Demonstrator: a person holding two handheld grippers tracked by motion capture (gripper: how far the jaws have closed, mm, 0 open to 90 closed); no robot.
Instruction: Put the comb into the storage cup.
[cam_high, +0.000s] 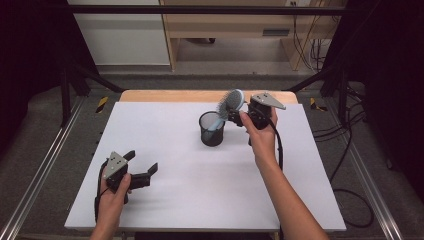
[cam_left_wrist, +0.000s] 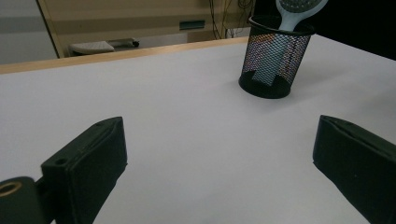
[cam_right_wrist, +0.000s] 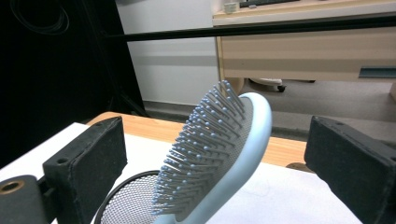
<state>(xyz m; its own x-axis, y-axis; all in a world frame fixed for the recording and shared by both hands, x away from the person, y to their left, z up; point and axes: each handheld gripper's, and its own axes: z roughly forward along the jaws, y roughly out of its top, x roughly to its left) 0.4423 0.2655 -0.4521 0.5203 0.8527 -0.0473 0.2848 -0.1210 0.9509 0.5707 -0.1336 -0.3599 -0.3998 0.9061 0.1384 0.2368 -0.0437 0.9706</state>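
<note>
Both grippers' fingers spread wide; right gripper view reveals the hairbrush (cam_right_wrist: 219, 158) bristles.

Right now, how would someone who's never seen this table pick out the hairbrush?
Start at the white table and find the black mesh cup toward its far side. The hairbrush stands handle-down in that cup, its head leaning out toward the right gripper. It is the pale blue thing, with blue-tipped bristles.

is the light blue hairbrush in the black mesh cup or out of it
In. The light blue hairbrush stands handle-down inside the black mesh cup, its bristled head leaning out above the rim; the right gripper is open around the head.
</note>
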